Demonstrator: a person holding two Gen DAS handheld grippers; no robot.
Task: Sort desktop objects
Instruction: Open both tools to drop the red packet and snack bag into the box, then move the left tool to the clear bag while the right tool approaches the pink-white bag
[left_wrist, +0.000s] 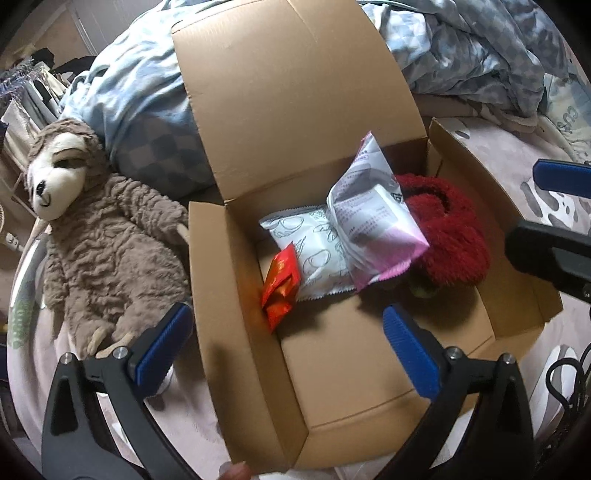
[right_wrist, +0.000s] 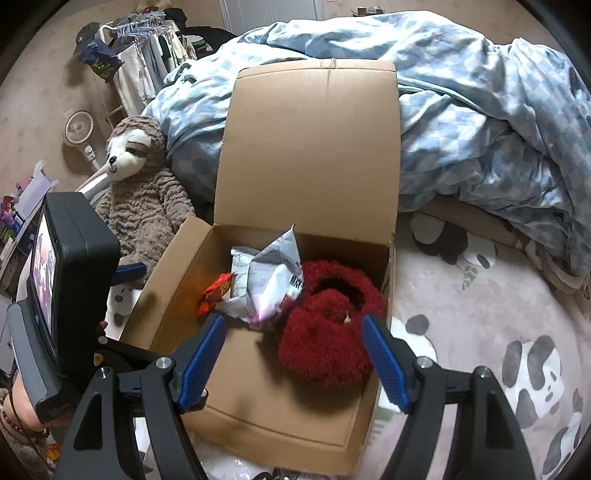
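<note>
So there's an open cardboard box (left_wrist: 332, 354) sitting on a bed with a pink panda-print sheet (right_wrist: 480, 295), its big lid flap standing up at the far side. Inside, everything is bunched toward the back half: a fuzzy red bag (left_wrist: 448, 236) over at the 3 o'clock side, a white-and-pink snack packet (left_wrist: 373, 218) leaning partly on top of it, a flatter white packet with line drawings (left_wrist: 314, 251) lying under that one, and a small red-orange wrapper (left_wrist: 280, 288) tucked against the 9 o'clock wall. The near half of the box floor is bare cardboard.

Left tongs (left_wrist: 291, 350) are spread really wide, nothing in them, one blue pad outside the box's left wall and the other over the box floor. Right tongs (right_wrist: 295, 362) are open too, moderately wide, and empty, hanging above the box's near end with the red bag showing between the pads but not touched.

A brown stuffed sloth (left_wrist: 107, 236) lies on the bed just beside the box at 9 o'clock. A rumpled blue checked duvet (right_wrist: 461, 122) is heaped behind the box, from 12 to 2 o'clock. Off the bed at about 10 o'clock there's a little white fan (right_wrist: 79, 127) on the floor and a rack of clothes (right_wrist: 144, 48) further back.
</note>
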